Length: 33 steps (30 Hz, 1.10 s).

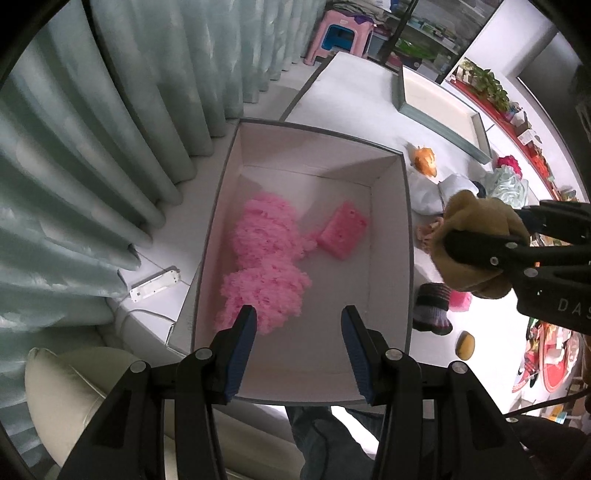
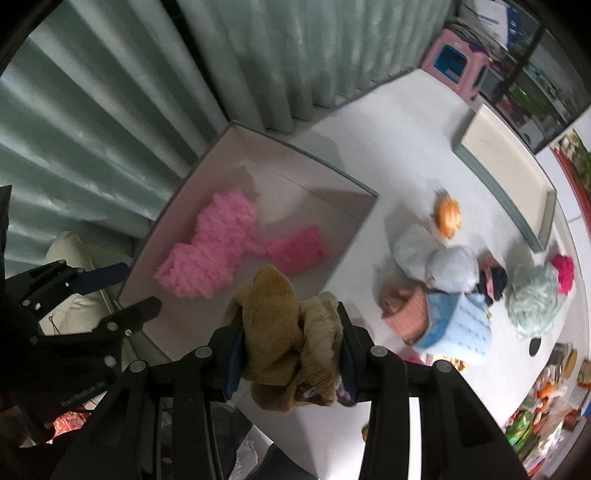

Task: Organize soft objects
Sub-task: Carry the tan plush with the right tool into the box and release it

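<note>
An open white box holds a pink fluffy cloth and a pink sponge-like block. My left gripper hangs open over the box's near end, with nothing between its fingers. My right gripper is shut on a bunched brown-tan soft cloth, held above the table just right of the box's edge. Further soft things lie on the white table: a white bundle, a light blue knit, a peach knit, a pale green fluffy piece and an orange toy.
A shallow grey-edged lid lies at the table's far side. Pale green curtains hang left of the box. A white power strip lies on the floor, with a cream cushion near it. A pink stool stands beyond the table.
</note>
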Motion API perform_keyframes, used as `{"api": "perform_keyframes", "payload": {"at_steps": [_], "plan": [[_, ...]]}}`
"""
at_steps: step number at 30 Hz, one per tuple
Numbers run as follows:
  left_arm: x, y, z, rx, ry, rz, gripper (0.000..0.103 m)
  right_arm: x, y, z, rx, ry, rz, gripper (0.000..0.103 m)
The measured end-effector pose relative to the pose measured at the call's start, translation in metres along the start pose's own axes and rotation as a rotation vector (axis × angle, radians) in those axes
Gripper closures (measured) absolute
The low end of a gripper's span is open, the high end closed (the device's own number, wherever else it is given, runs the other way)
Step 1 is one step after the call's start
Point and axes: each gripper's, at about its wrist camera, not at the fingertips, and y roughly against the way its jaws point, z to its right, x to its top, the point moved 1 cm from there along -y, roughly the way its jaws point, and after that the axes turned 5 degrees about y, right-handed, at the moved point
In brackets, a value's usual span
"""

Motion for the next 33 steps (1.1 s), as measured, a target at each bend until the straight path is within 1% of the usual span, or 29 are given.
{"api": "perform_keyframes", "payload": {"at_steps": [7, 14, 18, 26, 33], "plan": [[0.005, -0.007, -0.008, 0.003, 0.024, -0.010, 0.052, 0.021, -0.007, -0.014, 0.022, 0.031, 0.002, 0.057], [0.012, -0.028, -0.015, 0.026, 0.062, -0.043, 0.052, 0.037, -0.030, -0.020, 0.040, 0.019, -0.031, 0.057], [0.014, -0.040, -0.011, 0.045, 0.048, -0.052, 0.052, 0.045, -0.044, -0.016, 0.034, 0.003, -0.048, 0.057], [0.019, -0.064, -0.012, 0.033, 0.054, -0.094, 0.052, 0.061, -0.070, 0.000, 0.035, -0.055, -0.083, 0.057], [0.022, -0.077, -0.015, 0.035, 0.047, -0.116, 0.052, 0.066, -0.091, -0.002, 0.016, -0.052, -0.115, 0.057]]}}
